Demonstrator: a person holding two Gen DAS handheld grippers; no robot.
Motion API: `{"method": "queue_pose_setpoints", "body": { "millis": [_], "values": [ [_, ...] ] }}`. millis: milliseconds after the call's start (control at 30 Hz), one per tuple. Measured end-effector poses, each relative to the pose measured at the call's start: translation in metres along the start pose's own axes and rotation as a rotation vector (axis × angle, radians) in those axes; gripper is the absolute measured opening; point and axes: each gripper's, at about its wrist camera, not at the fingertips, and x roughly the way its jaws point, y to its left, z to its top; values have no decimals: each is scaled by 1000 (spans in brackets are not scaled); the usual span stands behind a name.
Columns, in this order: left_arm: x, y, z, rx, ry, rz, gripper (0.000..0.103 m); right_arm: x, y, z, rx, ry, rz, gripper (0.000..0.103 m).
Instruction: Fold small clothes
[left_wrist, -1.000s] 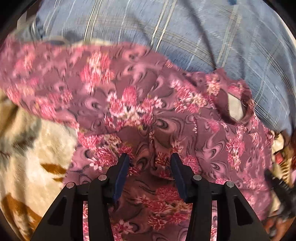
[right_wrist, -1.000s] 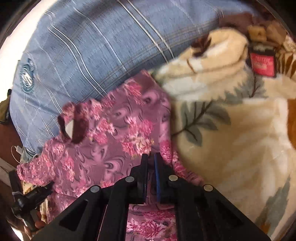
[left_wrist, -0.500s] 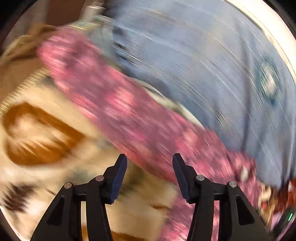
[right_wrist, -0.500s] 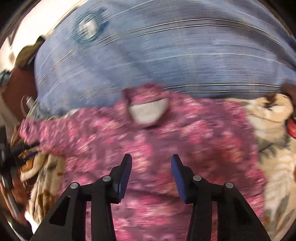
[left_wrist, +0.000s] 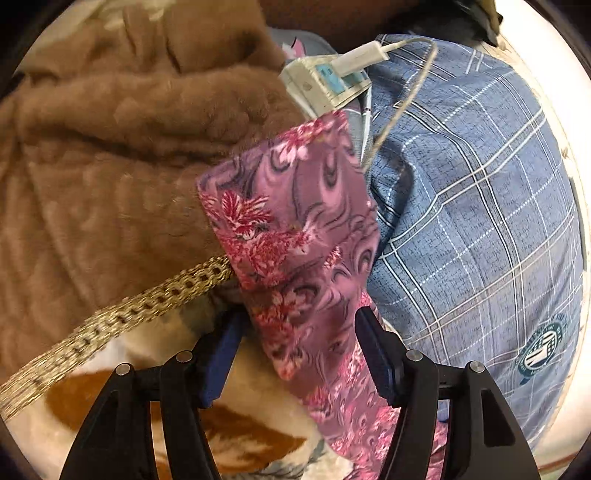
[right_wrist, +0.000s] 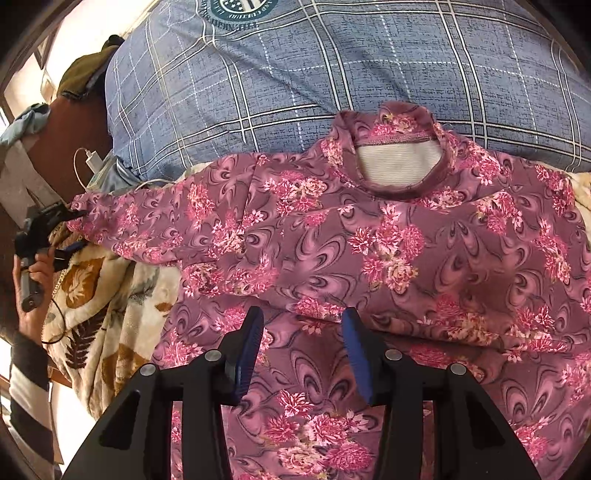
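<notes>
Since a second ago: right gripper (right_wrist: 301, 345) released, now wide.
Left gripper (left_wrist: 299, 350): wide, straddling sleeve (left_wrist: 295, 229).
Top (right_wrist: 369, 258): collar far, sleeve stretched left.

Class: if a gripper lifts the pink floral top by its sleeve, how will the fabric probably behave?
Probably floppy: the pink floral top lies creased over the fleece blanket. Its sleeve drapes limply between the left gripper jaws, suggesting it is light.
</notes>
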Motion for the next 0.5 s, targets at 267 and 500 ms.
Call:
{"method": "queue_pose_setpoints", "body": {
  "millis": [267, 500],
  "values": [
    [9, 4, -4, 48, -54, -91, 9, -13, -17, -1, 30, -53, 23, 47],
    [-42, -62, -88, 287, -75, -147, 8, -33, -45, -6, 111, -103, 46, 48]
  ]
}}
